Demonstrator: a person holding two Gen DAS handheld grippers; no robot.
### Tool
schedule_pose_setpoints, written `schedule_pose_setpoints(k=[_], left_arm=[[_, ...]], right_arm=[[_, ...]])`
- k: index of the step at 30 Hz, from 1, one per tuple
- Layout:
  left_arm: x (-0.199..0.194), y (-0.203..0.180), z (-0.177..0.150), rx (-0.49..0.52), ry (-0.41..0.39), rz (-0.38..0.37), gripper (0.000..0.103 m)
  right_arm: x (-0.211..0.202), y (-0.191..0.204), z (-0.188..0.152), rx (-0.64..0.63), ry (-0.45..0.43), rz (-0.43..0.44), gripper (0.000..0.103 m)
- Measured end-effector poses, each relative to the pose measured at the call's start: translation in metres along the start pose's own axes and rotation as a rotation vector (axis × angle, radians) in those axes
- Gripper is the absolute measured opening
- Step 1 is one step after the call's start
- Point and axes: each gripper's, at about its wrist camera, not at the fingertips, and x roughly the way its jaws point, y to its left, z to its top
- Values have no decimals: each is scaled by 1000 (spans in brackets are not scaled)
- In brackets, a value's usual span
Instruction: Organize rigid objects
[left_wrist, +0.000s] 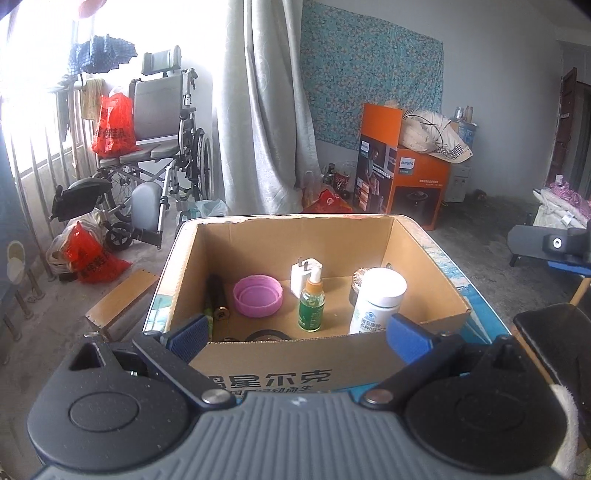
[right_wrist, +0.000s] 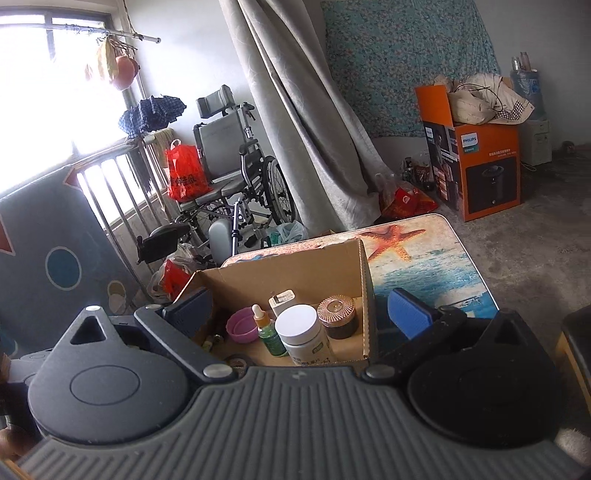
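I read PHILIPS on orange carton (left_wrist: 421, 177) | brown cardboard box (left_wrist: 424, 254) holds white-capped labelled bottle (left_wrist: 376, 299), green pump bottle (left_wrist: 312, 306), pink round lid (left_wrist: 258, 295) | left gripper (left_wrist: 299, 328), right gripper (right_wrist: 299, 314) jaws spread wide, gripping nothing

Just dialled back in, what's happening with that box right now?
Neither tool holds anything. The left gripper and right gripper both stand open in front of the open brown cardboard box on the starfish-print table. Standing inside the box are a white-capped pill bottle, a green pump bottle, a pink plastic lid, a white charger plug and a copper-lidded dark jar.
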Motion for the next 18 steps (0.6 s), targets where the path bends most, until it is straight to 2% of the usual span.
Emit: schedule_pose_setpoints(k=[5, 10, 12, 15, 18], left_arm=[[-1, 7, 0, -21, 49, -9, 103], [4, -2, 0, 11, 54, 94, 103], [7, -5, 1, 21, 50, 130, 103], [12, -8, 2, 9, 48, 130, 103], [18, -12, 2, 27, 41, 144, 103]], right_arm=[[7, 15, -17, -61, 39, -68, 102], [16, 25, -27, -116, 67, -106, 102], [24, 27, -28, -144, 71, -148, 102], [37, 29, -31, -177, 81, -203, 102], [46, 26, -34, -182, 94, -209, 102]])
